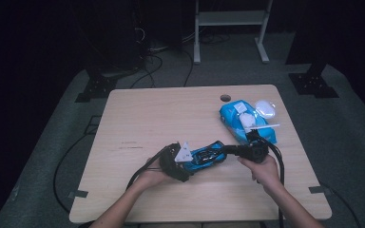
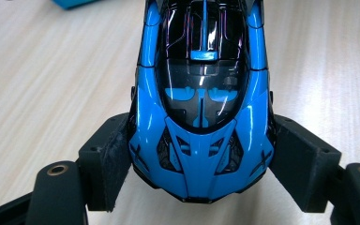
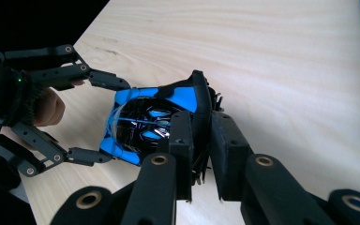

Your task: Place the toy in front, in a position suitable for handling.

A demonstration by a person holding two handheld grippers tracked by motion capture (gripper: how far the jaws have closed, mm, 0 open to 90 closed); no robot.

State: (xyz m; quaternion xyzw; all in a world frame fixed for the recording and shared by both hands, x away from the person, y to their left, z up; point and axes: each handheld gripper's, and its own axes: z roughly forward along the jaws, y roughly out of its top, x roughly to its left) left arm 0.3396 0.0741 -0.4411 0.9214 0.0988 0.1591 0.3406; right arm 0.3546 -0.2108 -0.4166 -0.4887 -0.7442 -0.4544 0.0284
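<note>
A pale wooden table (image 1: 161,118) with rounded corners and a round cable hole (image 1: 225,98) near its far edge stands on grey carpet (image 1: 347,137). Beyond it the room is dark, with the legs of a white metal frame (image 1: 230,28) at the back, black floor stands (image 1: 94,88) at either side and loose cables (image 1: 154,64) trailing over the floor. Light falls mainly on the tabletop.

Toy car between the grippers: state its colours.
Toy car: glossy blue with black panels, clearest in the left gripper view.
</note>
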